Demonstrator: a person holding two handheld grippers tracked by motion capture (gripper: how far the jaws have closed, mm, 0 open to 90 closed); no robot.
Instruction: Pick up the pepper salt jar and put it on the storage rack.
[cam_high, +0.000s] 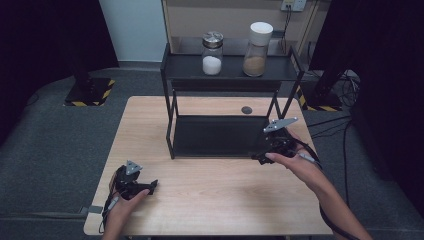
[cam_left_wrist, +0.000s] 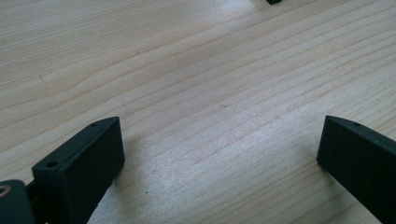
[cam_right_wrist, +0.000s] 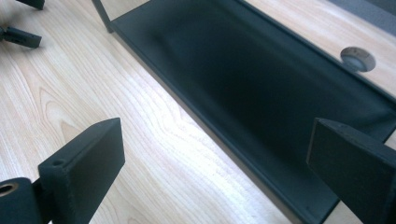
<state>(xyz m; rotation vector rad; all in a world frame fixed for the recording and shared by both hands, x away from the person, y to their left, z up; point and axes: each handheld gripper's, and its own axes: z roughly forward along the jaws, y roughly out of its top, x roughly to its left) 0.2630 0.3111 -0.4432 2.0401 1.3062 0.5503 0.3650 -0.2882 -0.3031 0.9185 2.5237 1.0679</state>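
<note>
Nearest the person, the left gripper (cam_high: 150, 186) sits low over the front left of the wooden table (cam_high: 215, 200), jaws spread wide with nothing but bare woodgrain between them. Further in and over to the right, the right gripper (cam_high: 261, 158) hangs at the front right corner of the black rack (cam_high: 170, 125), jaws parted and gripping nothing; in its own view the rack's lower shelf (cam_right_wrist: 261, 88) runs between them. Beyond, a small round grommet (cam_high: 246, 110) lies in the tabletop. Up on the top shelf at the back, the jar of white grains (cam_high: 212, 53) stands left of the jar of brown powder (cam_high: 256, 49), the two apart.
</note>
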